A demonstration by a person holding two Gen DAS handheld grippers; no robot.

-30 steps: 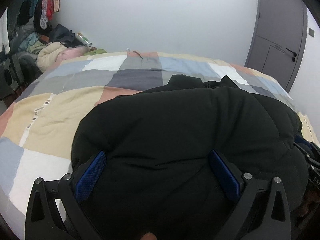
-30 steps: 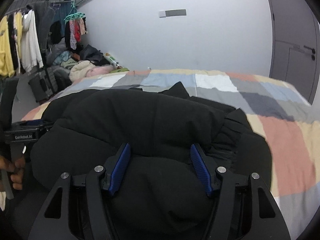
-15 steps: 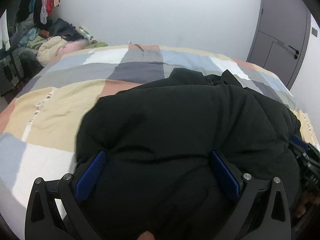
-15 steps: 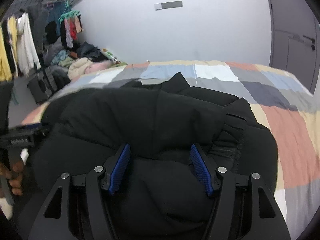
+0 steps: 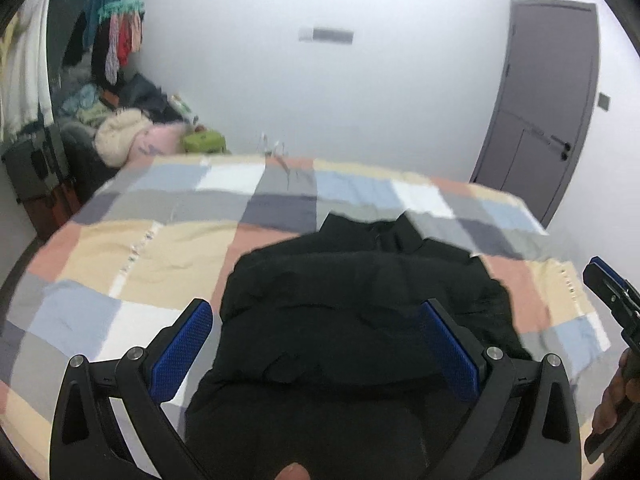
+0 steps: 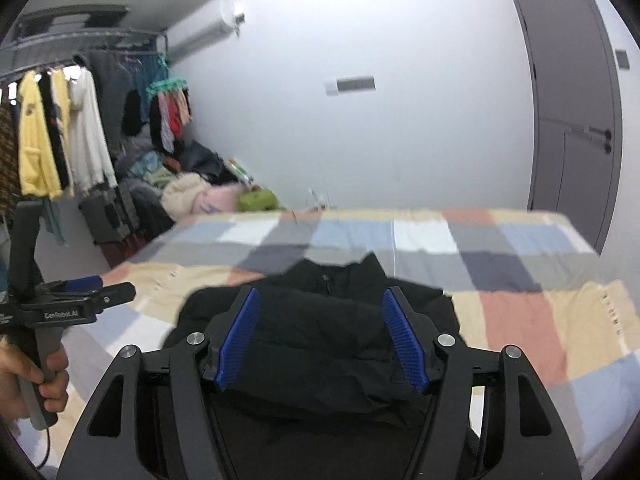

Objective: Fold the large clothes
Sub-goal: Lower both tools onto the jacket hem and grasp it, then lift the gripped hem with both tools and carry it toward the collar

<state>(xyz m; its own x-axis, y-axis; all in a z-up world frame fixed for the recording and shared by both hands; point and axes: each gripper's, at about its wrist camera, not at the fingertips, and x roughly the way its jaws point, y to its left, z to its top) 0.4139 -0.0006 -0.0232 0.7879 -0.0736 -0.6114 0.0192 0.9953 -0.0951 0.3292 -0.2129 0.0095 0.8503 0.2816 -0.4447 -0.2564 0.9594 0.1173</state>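
A black padded jacket lies folded in a compact bundle on the patchwork bedspread, collar toward the far wall. It also shows in the right wrist view. My left gripper is open and empty, raised above and behind the jacket's near edge. My right gripper is open and empty, also held back above the jacket. The right gripper shows at the right edge of the left wrist view; the left gripper shows at the left of the right wrist view.
The bed runs toward a white wall. A grey door stands at the right. A rack of hanging clothes and a pile of clothes and bags fill the left corner.
Both grippers have pulled back and up away from the jacket, which now looks smaller and lies clear of the fingers. The view now takes in more of the room.
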